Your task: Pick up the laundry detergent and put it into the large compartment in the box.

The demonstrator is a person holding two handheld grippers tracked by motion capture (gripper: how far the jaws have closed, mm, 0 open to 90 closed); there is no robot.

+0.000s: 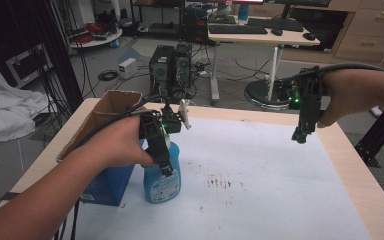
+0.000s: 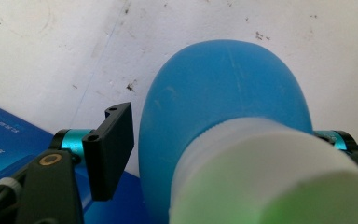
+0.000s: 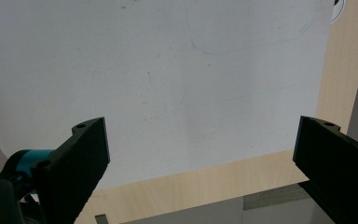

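Blue bottle upright beside box – left gripper jaws straddling neck, grip unconfirmed; right gripper jaws apart, idle – lift pending.

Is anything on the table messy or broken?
Yes. The white table cover has brownish smudges near its middle, right of the blue bottle. The cardboard box beside the bottle has a torn, ragged top edge. Nothing looks spilled.

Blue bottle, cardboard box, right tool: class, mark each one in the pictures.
Blue bottle (image 1: 162, 182): high view, on its label.
Cardboard box (image 1: 96, 120): high view, on its brown side wall.
Right tool (image 1: 299, 136): high view, between its jaw tips.
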